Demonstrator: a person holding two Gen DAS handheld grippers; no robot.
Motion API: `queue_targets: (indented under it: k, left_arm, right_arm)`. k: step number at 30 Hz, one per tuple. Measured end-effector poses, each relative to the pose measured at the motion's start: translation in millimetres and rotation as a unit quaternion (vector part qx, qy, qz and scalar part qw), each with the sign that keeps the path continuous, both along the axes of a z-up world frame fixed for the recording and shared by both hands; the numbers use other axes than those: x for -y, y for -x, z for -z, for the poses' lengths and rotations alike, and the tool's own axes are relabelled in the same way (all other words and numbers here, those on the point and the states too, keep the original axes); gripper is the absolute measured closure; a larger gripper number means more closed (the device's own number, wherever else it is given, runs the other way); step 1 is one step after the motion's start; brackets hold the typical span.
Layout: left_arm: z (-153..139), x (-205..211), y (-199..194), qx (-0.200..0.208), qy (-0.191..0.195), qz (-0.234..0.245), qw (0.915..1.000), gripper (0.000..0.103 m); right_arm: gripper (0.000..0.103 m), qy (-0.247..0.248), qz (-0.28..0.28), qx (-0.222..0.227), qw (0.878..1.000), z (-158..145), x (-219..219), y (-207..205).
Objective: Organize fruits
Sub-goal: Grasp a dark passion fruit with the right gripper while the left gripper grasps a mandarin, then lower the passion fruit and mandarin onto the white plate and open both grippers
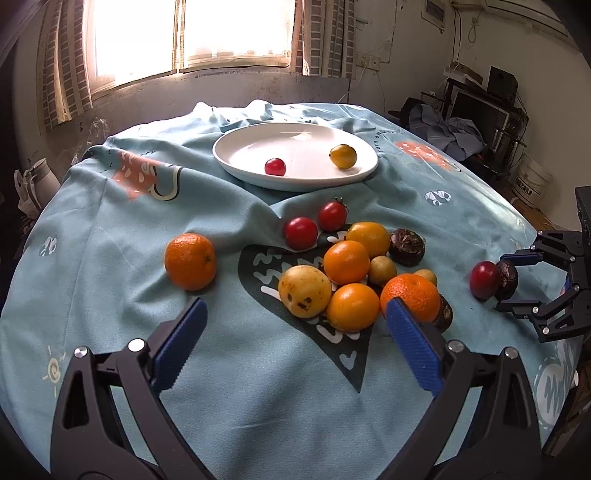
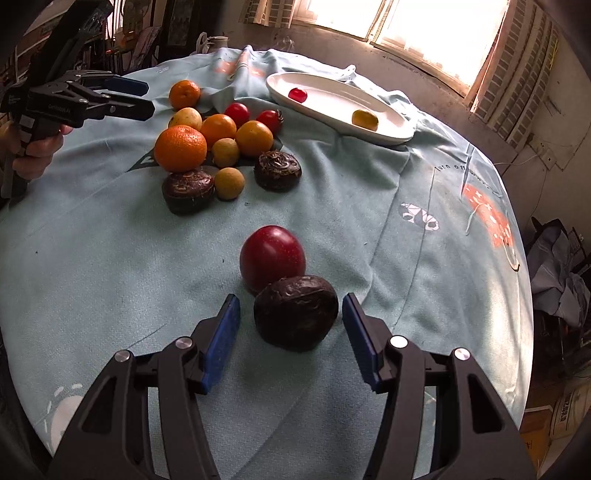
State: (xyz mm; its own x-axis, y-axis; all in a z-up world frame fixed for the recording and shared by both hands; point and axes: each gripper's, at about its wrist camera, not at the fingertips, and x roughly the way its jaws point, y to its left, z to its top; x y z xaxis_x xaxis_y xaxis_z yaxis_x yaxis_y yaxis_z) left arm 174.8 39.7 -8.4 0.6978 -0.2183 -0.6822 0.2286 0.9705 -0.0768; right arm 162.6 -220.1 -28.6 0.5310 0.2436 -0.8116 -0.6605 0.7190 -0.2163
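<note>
Pale blue patterned cloth [image 1: 110,258] covers the table beneath a bright window [image 1: 192,33], with a white plate [image 1: 236,147] at the far side holding one cherry tomato [image 1: 275,167] and one small yellow fruit [image 1: 343,156].

The left gripper [image 1: 295,321] hovers low over the near edge of the cloth, its blue-padded fingers spread wide and holding nothing, aimed at the pile of fruit [image 1: 347,273]: oranges, yellow fruits, two red tomatoes and dark wrinkled passion fruits. One mandarin [image 1: 190,261] sits apart, left of the pile. In the right wrist view, a hand [image 2: 35,151] grips this tool's handle, held level above the table.

The right gripper [image 2: 291,314] reaches in from the table's right side, fingers parted on either side of a dark passion fruit [image 2: 295,313] without clearly touching it. A red plum [image 2: 272,256] rests just behind, touching that fruit.
</note>
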Motion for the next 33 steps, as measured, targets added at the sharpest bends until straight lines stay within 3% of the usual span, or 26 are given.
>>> queue_targets:
  k: [2, 6, 9, 12, 14, 19, 22, 27, 29, 33]
  left_arm:
    - [0, -2, -1, -0.004, 0.003, -0.002, 1.0, 0.004]
    - [0, -6, -1, 0.002, -0.011, -0.003, 0.9999, 0.004]
    - [-5, -20, -2, 0.018, -0.015, -0.018, 0.9995, 0.004]
    - [-3, -43, -16, 0.005, 0.006, -0.048, 0.9988, 0.007]
    - [1, -52, -29, -0.009, 0.011, -0.061, 0.998, 0.018]
    - [17, -58, -55, -0.034, -0.008, -0.074, 0.9967, 0.037]
    - [21, -59, -61, -0.038, -0.009, -0.076, 0.9964, 0.041]
    - [25, -58, -71, -0.043, -0.015, -0.078, 0.9959, 0.043]
    - [28, -58, -75, -0.049, -0.016, -0.079, 0.9956, 0.058]
    - [29, -57, -75, -0.05, -0.017, -0.079, 0.9955, 0.061]
  right_arm:
    - [0.058, 0.005, 0.005, -0.002, 1.0, 3, 1, -1]
    - [0.06, -0.008, 0.015, -0.012, 1.0, -4, 5, -2]
    - [0.06, -0.089, 0.042, -0.024, 0.995, -29, 20, -6]
    - [0.06, -0.215, 0.067, -0.034, 0.974, -57, 31, -17]
    - [0.06, -0.279, 0.059, -0.035, 0.958, -70, 24, -25]
    - [0.06, -0.369, 0.02, -0.016, 0.929, -90, -16, -46]
    - [0.06, -0.388, 0.004, -0.021, 0.921, -91, -36, -58]
    - [0.059, -0.385, -0.005, -0.033, 0.922, -88, -45, -65]
    - [0.059, -0.386, -0.003, -0.034, 0.922, -86, -42, -66]
    - [0.059, -0.386, 0.013, -0.037, 0.922, -80, -35, -70]
